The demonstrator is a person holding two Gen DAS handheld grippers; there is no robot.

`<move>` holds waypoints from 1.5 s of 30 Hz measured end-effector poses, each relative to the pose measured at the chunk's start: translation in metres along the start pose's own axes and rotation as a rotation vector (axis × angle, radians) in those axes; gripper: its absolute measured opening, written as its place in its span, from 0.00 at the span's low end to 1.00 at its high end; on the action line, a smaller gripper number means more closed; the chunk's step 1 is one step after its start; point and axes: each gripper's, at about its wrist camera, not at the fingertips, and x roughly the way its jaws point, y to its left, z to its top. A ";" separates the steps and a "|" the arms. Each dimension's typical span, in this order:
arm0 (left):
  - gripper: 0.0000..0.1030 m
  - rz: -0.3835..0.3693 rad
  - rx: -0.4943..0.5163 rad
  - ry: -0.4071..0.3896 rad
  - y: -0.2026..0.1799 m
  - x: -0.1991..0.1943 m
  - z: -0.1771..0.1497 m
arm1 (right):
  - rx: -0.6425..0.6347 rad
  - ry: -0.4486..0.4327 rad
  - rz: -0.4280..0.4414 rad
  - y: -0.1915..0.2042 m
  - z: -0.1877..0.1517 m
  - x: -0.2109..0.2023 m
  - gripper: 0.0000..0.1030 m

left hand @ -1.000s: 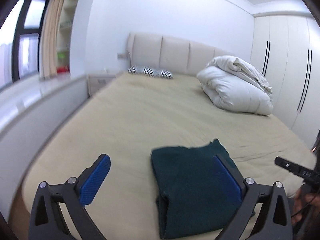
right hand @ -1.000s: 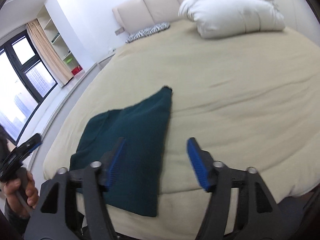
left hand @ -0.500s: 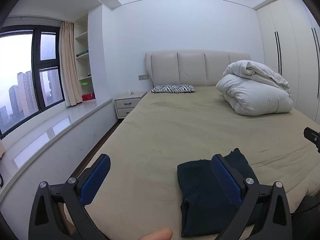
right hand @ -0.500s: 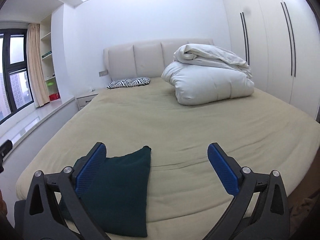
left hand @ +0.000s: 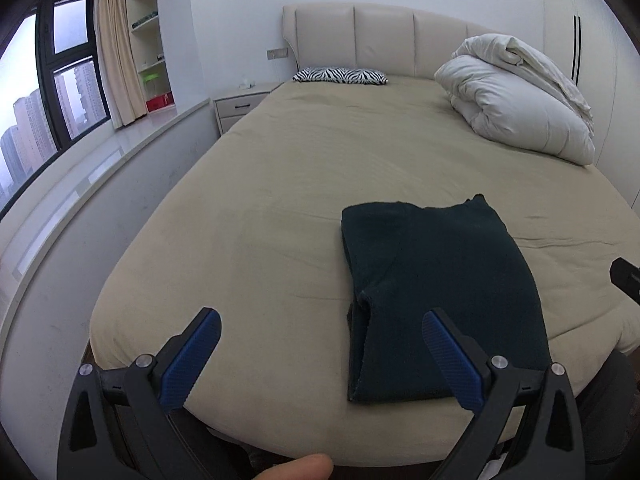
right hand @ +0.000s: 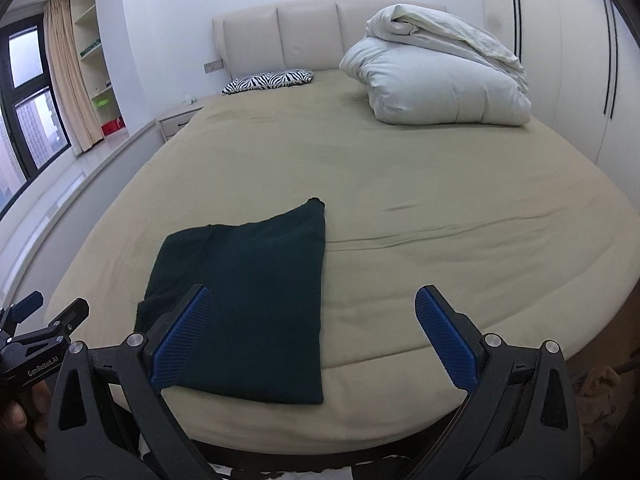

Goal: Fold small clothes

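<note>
Two open claws (left hand: 320,344) (right hand: 316,322), folded dark-green garment (right hand: 256,304) lying beyond

A wide bed (left hand: 304,184) is covered by a beige sheet, lightly creased. At its head a cream padded headboard (left hand: 384,36) is set against a white wall. A zebra-striped pillow (left hand: 340,75) is laid flat just below the headboard. A white duvet (right hand: 436,76) is bundled on the far right part of the bed, beside white wardrobe doors (right hand: 568,60). A nightstand (left hand: 240,106) is placed left of the bed's head. Further left, open shelves (left hand: 150,40), a beige curtain (left hand: 116,48) and a dark-framed window (left hand: 44,92) are seen, with a pale sill (left hand: 100,168) below.
</note>
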 end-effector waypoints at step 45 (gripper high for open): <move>1.00 -0.033 -0.027 0.083 0.011 0.021 -0.015 | -0.063 0.163 -0.016 0.022 -0.035 0.059 1.00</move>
